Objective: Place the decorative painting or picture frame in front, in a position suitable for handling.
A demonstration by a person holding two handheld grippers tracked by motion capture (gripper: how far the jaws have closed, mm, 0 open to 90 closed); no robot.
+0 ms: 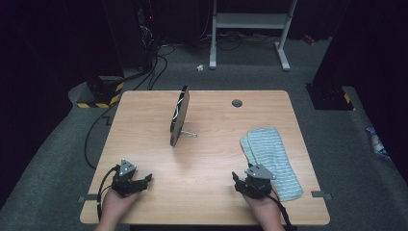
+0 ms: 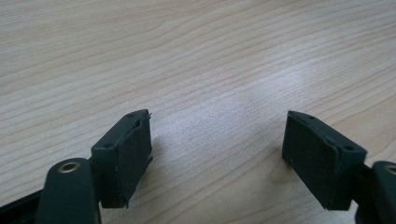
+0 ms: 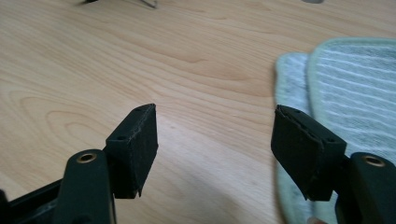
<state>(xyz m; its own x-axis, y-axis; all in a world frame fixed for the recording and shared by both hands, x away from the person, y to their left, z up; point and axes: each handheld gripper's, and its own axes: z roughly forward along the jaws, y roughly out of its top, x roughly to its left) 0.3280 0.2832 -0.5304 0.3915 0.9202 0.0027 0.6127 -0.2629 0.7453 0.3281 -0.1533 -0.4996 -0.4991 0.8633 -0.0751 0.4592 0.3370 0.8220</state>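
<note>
A round flat panel (image 1: pixel 179 115), dark with a wooden back, stands upright on a thin metal stand at the middle of the wooden table (image 1: pixel 211 139); its edge faces me. A folded pale green striped cloth (image 1: pixel 272 159) lies flat at the right. My left gripper (image 1: pixel 142 180) rests near the front left of the table, open over bare wood (image 2: pixel 217 126). Just left of the cloth's near end, my right gripper (image 1: pixel 243 174) is open with nothing between the jaws (image 3: pixel 215 116). Its right jaw hangs over the cloth's edge (image 3: pixel 345 84).
A grey cable hole (image 1: pixel 236 102) sits in the tabletop at the back right. The stand's wire foot (image 3: pixel 149 3) pokes in at the top of the right gripper view. Beyond the table are cables on grey carpet and a white frame (image 1: pixel 250 21).
</note>
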